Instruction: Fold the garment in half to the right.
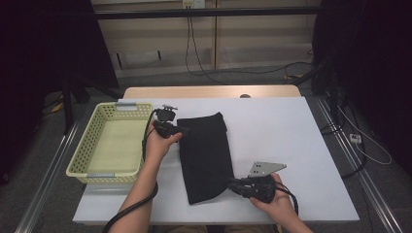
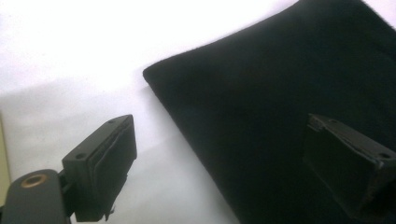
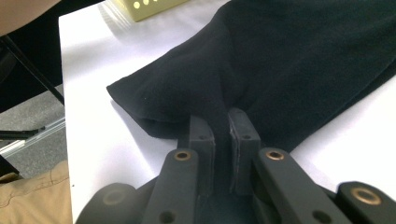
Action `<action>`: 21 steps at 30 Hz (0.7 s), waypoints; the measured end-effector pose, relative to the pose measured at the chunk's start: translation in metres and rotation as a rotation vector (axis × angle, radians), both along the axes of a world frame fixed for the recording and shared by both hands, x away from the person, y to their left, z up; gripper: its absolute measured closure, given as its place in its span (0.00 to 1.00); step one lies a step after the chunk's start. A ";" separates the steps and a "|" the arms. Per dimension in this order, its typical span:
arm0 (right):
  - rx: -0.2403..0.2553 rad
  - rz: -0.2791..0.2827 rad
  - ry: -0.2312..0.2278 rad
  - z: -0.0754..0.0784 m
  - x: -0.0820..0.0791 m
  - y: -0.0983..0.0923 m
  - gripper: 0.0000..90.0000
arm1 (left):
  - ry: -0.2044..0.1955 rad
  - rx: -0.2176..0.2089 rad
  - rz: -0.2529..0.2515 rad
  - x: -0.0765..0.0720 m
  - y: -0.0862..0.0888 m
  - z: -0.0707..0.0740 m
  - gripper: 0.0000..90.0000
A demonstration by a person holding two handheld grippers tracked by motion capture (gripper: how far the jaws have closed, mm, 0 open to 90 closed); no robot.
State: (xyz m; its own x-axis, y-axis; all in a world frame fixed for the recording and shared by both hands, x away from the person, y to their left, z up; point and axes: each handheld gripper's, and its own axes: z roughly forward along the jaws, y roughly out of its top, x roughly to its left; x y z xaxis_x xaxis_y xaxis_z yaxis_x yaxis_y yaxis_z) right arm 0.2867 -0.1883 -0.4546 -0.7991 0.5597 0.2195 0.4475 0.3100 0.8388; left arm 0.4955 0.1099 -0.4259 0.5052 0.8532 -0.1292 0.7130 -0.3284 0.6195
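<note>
A folded black cloth lies lengthwise on the white table. My right gripper is at the cloth's near right corner, shut on a pinch of the fabric; in the right gripper view the black cloth is squeezed between the two jaws of my right gripper. My left gripper is at the cloth's far left edge, open. In the left gripper view its jaws stand wide apart, one over the bare table, the other over the black cloth, with the cloth's corner between them and nothing gripped.
A pale yellow plastic basket stands at the table's left edge, close to my left hand; its corner shows in the right gripper view. A wooden board lies along the table's far edge. Cables run across the floor behind.
</note>
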 end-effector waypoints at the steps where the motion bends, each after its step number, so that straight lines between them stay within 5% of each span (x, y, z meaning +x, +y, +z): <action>1: 0.000 -0.002 0.000 0.000 0.000 0.000 0.92 | 0.004 0.003 -0.003 0.001 0.000 -0.002 0.12; 21: 0.000 -0.005 -0.003 -0.002 0.000 -0.002 0.92 | 0.052 0.034 0.006 0.017 -0.006 -0.022 0.20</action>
